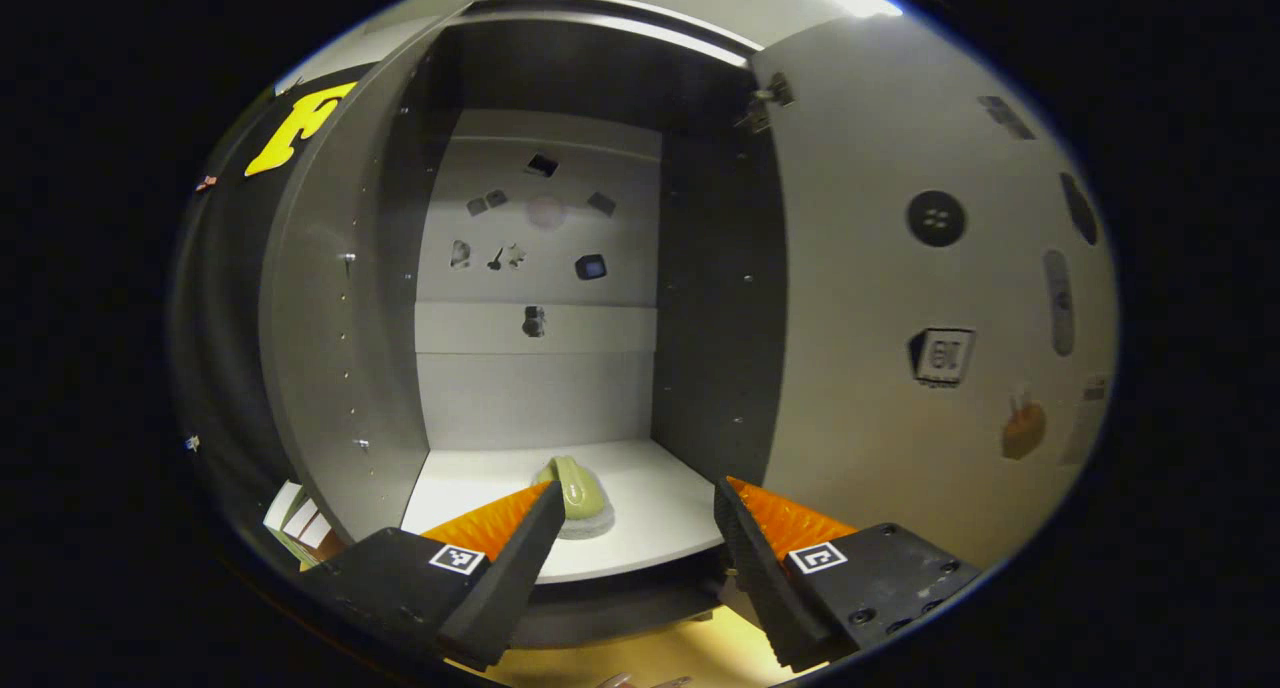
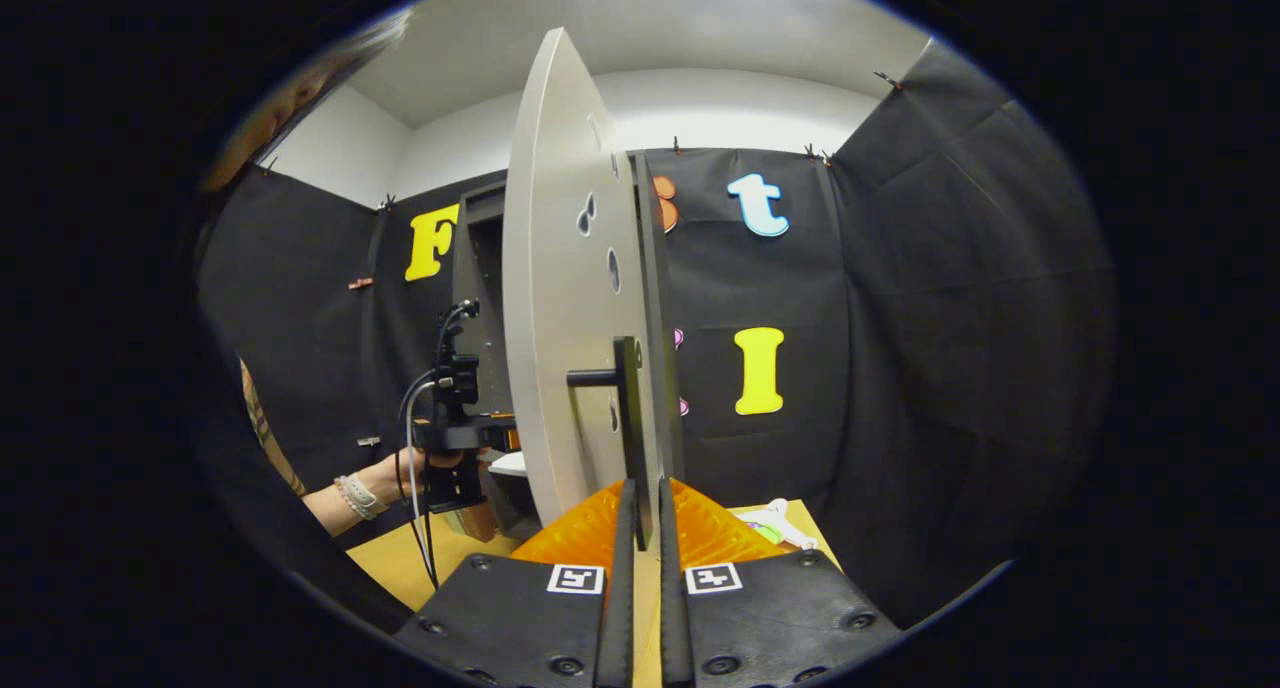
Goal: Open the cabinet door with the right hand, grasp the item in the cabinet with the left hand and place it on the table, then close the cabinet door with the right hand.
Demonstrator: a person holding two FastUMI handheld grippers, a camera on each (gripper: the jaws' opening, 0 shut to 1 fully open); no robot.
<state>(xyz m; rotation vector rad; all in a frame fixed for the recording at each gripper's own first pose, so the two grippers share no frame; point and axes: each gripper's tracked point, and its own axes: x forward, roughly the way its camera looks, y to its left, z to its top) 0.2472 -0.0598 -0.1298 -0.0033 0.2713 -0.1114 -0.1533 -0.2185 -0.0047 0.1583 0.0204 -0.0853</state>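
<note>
While my right gripper (image 2: 640,513) pinches the door handle (image 2: 630,423) at twelve o'clock, my left gripper (image 1: 635,518) gapes wide before the cabinet (image 1: 370,298), where the green item (image 1: 577,488) sits on the shelf (image 1: 660,528) at eleven o'clock, door (image 1: 930,298) swung open at two.

left gripper (image 2: 470,433) — black body, looped cables | hand (image 2: 400,473) — pale beaded wrist bracelet (image 2: 352,496)

Left tool (image 1: 632,528) spread wide, right tool (image 2: 640,528) fingers nearly together
</note>
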